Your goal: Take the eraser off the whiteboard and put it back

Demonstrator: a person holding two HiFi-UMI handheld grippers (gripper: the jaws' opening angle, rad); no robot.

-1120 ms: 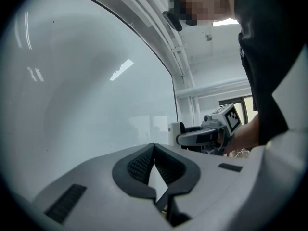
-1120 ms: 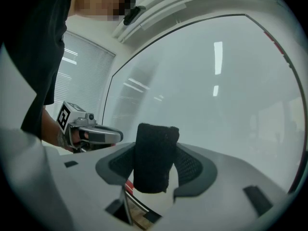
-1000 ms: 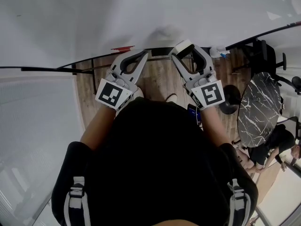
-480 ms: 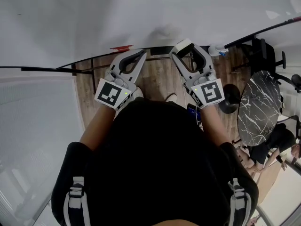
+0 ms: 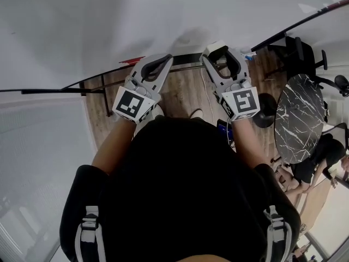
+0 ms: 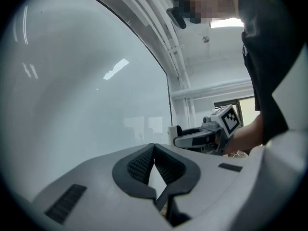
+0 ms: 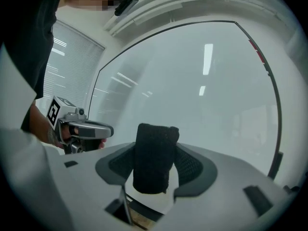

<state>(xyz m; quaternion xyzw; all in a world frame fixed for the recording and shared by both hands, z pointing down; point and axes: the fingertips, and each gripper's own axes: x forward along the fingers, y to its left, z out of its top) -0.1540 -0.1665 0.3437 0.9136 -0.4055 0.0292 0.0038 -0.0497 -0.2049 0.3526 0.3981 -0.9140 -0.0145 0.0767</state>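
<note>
Right gripper view: R gripper [image 7: 154, 170] clamps fuzzy blk rect. eraser [image 7: 154, 146]; L gripper [image 6: 154, 150] closed.

The left claw [image 6: 154, 147], tips touching (nothing between them), faces the whiteboard [image 6: 82, 90]; the right claw [image 6: 180, 134] hangs alongside.

The person wears a black short-sleeved top [image 5: 185, 190]. Grey-and-white webbing straps [image 5: 88, 231] with dark buckles lie at its two lower corners. Ahead of the top, the left gripper [image 5: 165, 58] and right gripper [image 5: 222, 52] are pale grey, each with black ribbed pads [image 6: 138, 166] and a white cube [image 5: 131, 105] of black square markers.
</note>
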